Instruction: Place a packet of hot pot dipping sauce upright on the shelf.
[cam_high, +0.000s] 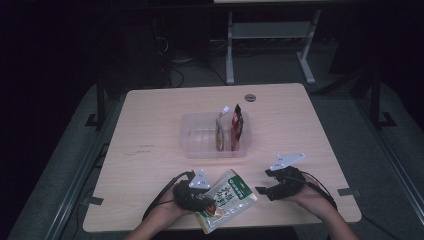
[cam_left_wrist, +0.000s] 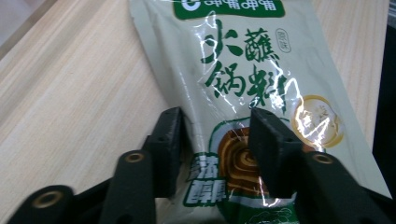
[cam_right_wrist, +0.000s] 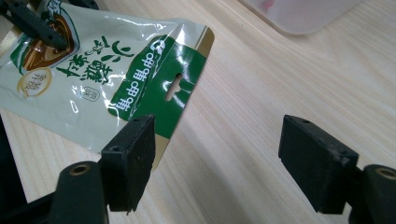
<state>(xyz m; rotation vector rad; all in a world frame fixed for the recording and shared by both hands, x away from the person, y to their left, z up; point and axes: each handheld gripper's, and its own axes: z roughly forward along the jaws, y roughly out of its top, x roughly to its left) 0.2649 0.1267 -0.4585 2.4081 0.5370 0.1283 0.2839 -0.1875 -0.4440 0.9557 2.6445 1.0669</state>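
A pale green snack pouch (cam_high: 227, 200) with green lettering and a brown bowl picture lies at the table's near edge, between the two hands. My left gripper (cam_high: 202, 202) is at its lower end. In the left gripper view the jaws (cam_left_wrist: 217, 126) stand half apart over the pouch (cam_left_wrist: 252, 70), one jaw at its left edge and the other over its face, with no clear pinch. My right gripper (cam_high: 262, 191) stands open to the right of it. In the right gripper view, bare table lies between its wide jaws (cam_right_wrist: 219, 135), just beside the pouch's green header (cam_right_wrist: 154, 79).
A clear plastic container (cam_high: 200, 150) stands mid-table with two packets upright at its right end, one pale (cam_high: 222, 127) and one dark red (cam_high: 237, 122). Its corner (cam_right_wrist: 299, 14) lies ahead of the right gripper. A round grey cap (cam_high: 250, 97) sits near the far edge.
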